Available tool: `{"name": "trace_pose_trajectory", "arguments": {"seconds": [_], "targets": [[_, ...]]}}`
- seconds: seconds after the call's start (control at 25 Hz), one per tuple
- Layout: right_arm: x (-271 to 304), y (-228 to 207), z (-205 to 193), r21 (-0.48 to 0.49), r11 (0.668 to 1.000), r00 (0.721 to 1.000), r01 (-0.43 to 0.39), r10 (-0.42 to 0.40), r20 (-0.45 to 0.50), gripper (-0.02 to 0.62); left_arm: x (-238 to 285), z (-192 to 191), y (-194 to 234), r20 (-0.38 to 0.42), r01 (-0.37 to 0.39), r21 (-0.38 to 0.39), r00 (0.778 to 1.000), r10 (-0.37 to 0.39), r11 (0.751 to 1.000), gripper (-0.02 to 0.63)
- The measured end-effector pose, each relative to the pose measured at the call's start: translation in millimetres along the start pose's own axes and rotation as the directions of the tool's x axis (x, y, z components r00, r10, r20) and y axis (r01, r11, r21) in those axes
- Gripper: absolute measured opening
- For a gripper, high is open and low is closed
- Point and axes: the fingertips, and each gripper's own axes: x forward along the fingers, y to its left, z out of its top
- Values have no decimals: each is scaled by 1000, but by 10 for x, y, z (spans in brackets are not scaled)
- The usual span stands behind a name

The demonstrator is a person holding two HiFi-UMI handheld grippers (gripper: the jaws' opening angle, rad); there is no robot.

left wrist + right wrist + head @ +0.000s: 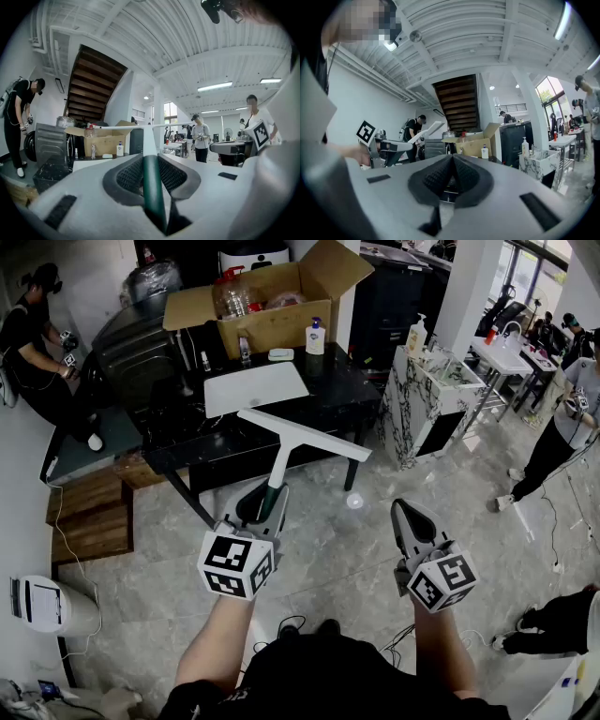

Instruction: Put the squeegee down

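Note:
The squeegee (281,465) has a white shaft, a long white blade and a dark green handle. It stands level in the air in front of me, with its blade over the near edge of the black table (349,382). My left gripper (259,508) is shut on the green handle (152,192), which runs up between the two black pads. In the right gripper view the blade (429,131) shows at the left, beyond the left gripper (386,147). Level beside the left one, my right gripper (410,517) has its pads (440,178) together and nothing between them.
The black table bears an open cardboard box (272,310), a white flat board (253,387) and small bottles. A marble-patterned counter (427,395) stands at the right. A low wooden bench (89,512) is at the left. People stand at the far left (37,343) and right (562,427).

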Motion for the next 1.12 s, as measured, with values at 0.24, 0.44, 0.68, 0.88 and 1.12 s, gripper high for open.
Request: {"name": "trace_pose_trajectory", "arguments": {"seconds": [0.24,0.44,0.68,0.88,1.12], "targets": [[-139,-336,-29,20,1000,1000,7,-7,8,3,237,-6,-275,-13,11,-3,1000,-11,1000,98],[-304,-619,-57,29,1000,1000,11,-11,19,3,365,-68,-515,-31,12,-1,999,-12,1000,98],[-380,-809,-71,81,996,999,-22,20,27,5,464,-107,-634,-35,-9,-11,999,9,1000,98],[-263,-848,-91,69,996,999,-47,46,23,5,592,-140,-565,-35,-18,-8,999,18,1000,98],[-46,-1001,-97,81,995,998,-57,57,-4,6,866,-133,-403,-35,-22,-29,999,21,999,98]]}}
